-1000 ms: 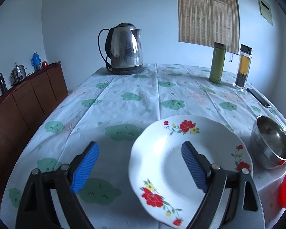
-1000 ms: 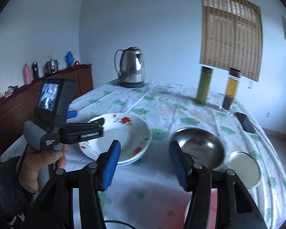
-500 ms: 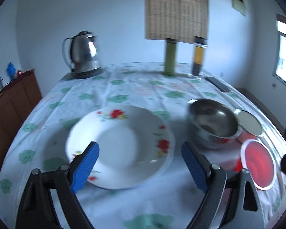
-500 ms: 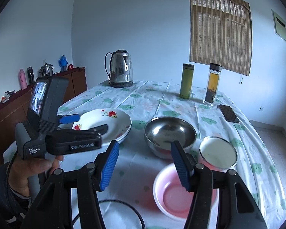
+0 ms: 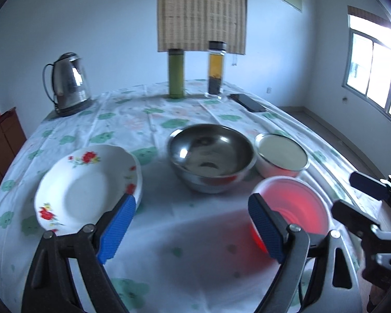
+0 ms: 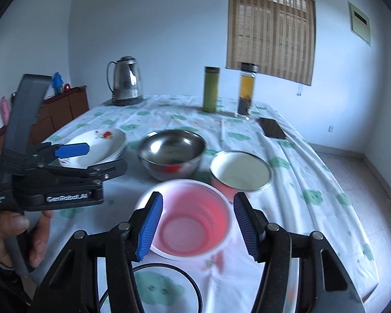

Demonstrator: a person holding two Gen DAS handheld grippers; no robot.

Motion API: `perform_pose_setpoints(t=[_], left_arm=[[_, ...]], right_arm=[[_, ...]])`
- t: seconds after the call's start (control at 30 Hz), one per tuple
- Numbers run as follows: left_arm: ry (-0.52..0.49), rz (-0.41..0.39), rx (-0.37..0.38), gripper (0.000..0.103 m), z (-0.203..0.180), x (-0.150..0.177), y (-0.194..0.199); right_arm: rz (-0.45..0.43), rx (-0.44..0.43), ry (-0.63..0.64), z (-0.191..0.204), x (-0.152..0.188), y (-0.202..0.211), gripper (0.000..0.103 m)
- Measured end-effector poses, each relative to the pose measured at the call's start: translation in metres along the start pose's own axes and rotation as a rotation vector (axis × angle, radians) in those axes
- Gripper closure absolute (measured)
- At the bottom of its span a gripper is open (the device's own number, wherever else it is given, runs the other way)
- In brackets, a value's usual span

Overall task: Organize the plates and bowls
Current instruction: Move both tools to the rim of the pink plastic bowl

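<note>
Round table [image 5: 195, 237] under a white cloth with green cloud prints, pale walls, bamboo blind [image 5: 202, 13] behind. At the far edge stood a steel kettle [image 5: 67, 84], a green flask [image 5: 176, 73], a clear bottle [image 5: 216, 69] and a dark phone [image 5: 248, 102]. Flowered plate [image 5: 88, 186] lay toward the left edge; steel bowl [image 5: 211, 156] near the centre; a white-lined bowl [image 5: 281, 155] just beside it, toward the right edge. Pink bowl [image 6: 186, 216] sat nearest the near edge, upright on the cloth.

Left gripper [image 5: 191, 230]: jaws spread wide over bare cloth, between plate and pink bowl, nothing between the pads. Right gripper [image 6: 198, 228]: jaws spread, one on each side of the pink bowl; whether the pads touched its rim could not be told. A hand [image 6: 18, 237] held the left gripper's handle.
</note>
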State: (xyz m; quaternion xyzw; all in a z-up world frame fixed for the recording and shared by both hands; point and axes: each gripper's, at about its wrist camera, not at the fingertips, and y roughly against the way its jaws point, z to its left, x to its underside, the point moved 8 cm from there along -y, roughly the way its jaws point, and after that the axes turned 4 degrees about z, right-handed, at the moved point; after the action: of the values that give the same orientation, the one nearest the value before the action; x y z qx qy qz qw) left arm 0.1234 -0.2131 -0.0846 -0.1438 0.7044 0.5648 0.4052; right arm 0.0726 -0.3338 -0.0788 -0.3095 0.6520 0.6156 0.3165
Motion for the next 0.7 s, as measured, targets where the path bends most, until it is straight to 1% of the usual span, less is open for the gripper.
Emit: perform_pose_setpoints(t=[0.2, 0.43, 0.57, 0.63, 0.7], left_arm=[[-0.035, 0.028, 0.026, 0.013, -0.025, 0.007, -0.01], [-0.049, 0.058, 0.044, 0.013, -0.038, 0.015, -0.019], [-0.059, 0.073, 0.064, 0.015, -0.045, 0.019, -0.024], [-0.065, 0.078, 0.072, 0.016, -0.049, 0.02, -0.027], [-0.067, 0.084, 0.081, 0.021, -0.051, 0.021, -0.028]], right_arm=[[0.042, 0.027, -0.047, -0.024, 0.015, -0.014, 0.044], [0.076, -0.005, -0.096, -0.036, 0.029, -0.032, 0.044], [0.081, -0.024, -0.112, -0.037, 0.033, -0.037, 0.045], [0.08, -0.036, -0.119, -0.036, 0.034, -0.039, 0.046], [0.083, -0.045, -0.127, -0.036, 0.035, -0.042, 0.053]])
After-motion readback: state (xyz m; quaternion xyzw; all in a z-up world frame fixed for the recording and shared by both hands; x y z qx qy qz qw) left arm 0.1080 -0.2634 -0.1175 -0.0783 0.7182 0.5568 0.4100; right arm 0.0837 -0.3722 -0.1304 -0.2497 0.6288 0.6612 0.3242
